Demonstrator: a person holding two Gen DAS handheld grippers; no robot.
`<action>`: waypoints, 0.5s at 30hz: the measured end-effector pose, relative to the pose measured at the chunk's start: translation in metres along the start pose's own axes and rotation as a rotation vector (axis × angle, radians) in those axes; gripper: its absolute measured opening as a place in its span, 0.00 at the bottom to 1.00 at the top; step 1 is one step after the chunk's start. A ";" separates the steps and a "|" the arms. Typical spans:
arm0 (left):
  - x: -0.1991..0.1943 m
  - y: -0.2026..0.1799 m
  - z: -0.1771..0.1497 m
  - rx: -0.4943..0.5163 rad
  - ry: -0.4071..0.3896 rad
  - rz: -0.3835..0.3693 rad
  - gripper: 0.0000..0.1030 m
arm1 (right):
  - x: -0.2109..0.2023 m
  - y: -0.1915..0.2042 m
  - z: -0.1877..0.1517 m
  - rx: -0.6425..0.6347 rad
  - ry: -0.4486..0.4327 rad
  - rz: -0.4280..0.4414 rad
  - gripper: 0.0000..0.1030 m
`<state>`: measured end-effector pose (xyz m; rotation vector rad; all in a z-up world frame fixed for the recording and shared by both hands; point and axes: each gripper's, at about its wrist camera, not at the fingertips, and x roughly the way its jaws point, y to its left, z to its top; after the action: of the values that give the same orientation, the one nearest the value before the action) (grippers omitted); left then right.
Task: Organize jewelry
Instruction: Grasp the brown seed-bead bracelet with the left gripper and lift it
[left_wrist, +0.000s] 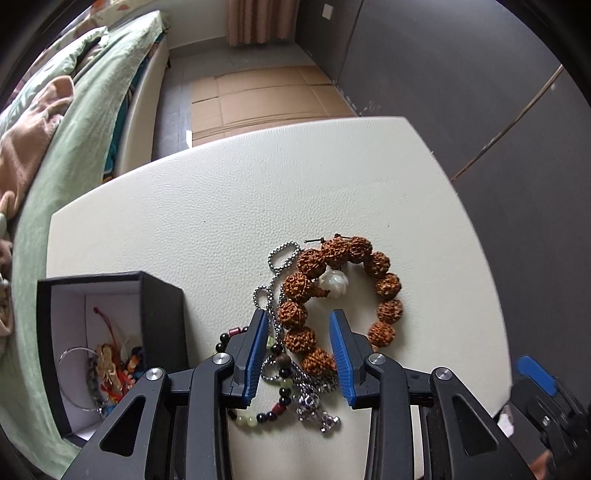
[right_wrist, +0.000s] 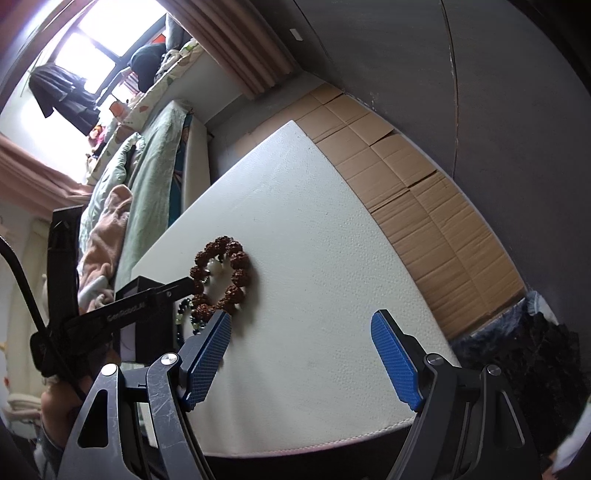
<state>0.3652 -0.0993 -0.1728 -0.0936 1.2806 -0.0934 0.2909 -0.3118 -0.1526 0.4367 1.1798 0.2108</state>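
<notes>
Cream, leather-grained tabletop (left_wrist: 221, 206) fills both views, with a bed under green bedding (left_wrist: 85, 122) at nine o'clock of it and flattened cardboard (left_wrist: 258, 99) on the floor at twelve o'clock.

From the left wrist camera, the left gripper (left_wrist: 300, 325) points steeply down over a tangle of jewelry near the table's near edge. Its blue pads stand apart, one on each side of the brown seed-bead bracelet (left_wrist: 384, 284), whose left-hand run of beads lies in the gap between them; neither pad visibly presses on a bead, so the grip is unclenched. A white carved bead (left_wrist: 334, 282) sits inside the bracelet's ring, at twelve o'clock of the gap. A silver chain (left_wrist: 282, 254) loops at eleven o'clock of the gripper, touching the bracelet, and runs back under the left pad to a silver charm (left_wrist: 314, 406) at six o'clock. A string of dark, red and pale green beads (left_wrist: 258, 417) lies beneath the fingers, at seven o'clock.

At nine o'clock of the gripper stands an open black box (left_wrist: 162, 317) with a white lining, holding a thin silver bangle (left_wrist: 74, 354) and colourful trinkets (left_wrist: 114, 369).

In the right wrist view, the right gripper (right_wrist: 303, 325) hangs above bare table with its jaws spread wide and nothing between them; the bracelet lies at ten o'clock of it.
</notes>
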 end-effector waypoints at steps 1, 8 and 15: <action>0.003 -0.001 0.001 0.005 0.006 0.010 0.23 | -0.001 0.000 -0.001 -0.003 -0.001 -0.002 0.77; -0.001 -0.006 -0.003 0.047 -0.016 0.048 0.16 | 0.004 0.002 -0.003 -0.011 0.024 0.033 0.77; -0.045 -0.005 0.003 0.046 -0.062 -0.052 0.06 | 0.011 0.013 0.000 -0.020 0.034 0.066 0.77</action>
<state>0.3548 -0.0985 -0.1285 -0.0901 1.2132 -0.1632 0.2960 -0.2957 -0.1565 0.4566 1.1968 0.2874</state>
